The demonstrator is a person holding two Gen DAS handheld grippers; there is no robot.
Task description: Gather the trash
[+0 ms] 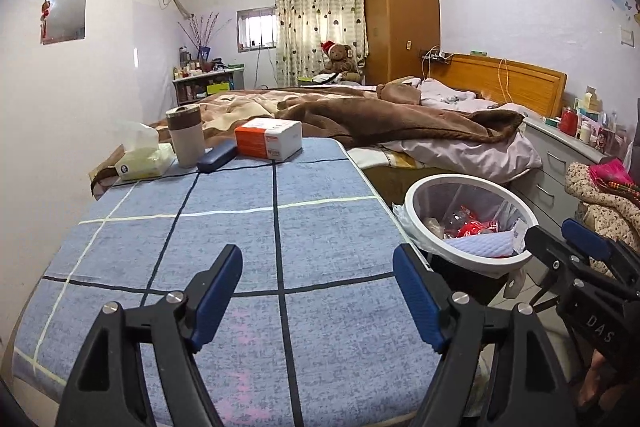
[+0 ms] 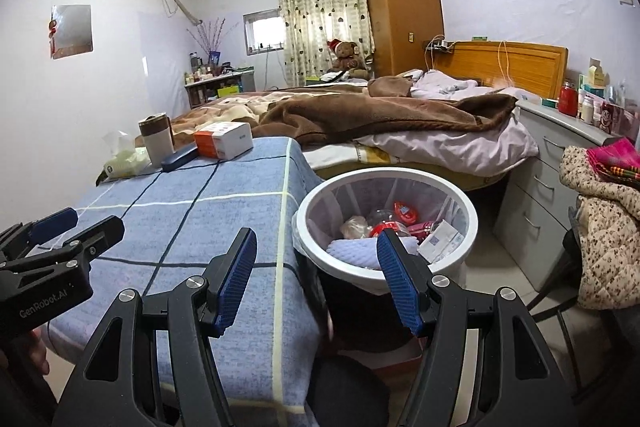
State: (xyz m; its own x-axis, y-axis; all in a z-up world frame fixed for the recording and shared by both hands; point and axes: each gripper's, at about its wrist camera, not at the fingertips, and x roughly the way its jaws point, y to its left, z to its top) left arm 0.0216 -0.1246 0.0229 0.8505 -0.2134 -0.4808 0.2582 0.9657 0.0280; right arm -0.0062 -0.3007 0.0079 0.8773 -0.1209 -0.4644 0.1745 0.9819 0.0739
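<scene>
- Blue checked cloth covers the table (image 1: 256,235), crossed by dark and pale lines.
- The left tool (image 1: 318,295) hangs over the near part of that cloth with its blue pads spread wide and nothing between them.
- The right tool (image 2: 316,279) is just beside it, over the table's right edge and the bin; its jaws are also spread apart and empty.
- The trash bin (image 2: 468,227), white-rimmed with a clear liner, stands on the floor touching the table's right side, between the table and a grey chest of drawers (image 2: 532,203).
- Inside the bin lie red wrappers (image 2: 404,213), a crumpled clear plastic piece, a white quilted pad (image 2: 352,251) and a small white carton (image 2: 440,241).
- At the table's far end sit a tissue pack (image 1: 140,163), a beige tumbler with a brown band (image 1: 186,135), a dark glasses case (image 1: 218,155) and an orange-and-white box (image 1: 268,138), all close together.
- Behind them is a bed (image 1: 400,123) with a rumpled brown blanket.
</scene>
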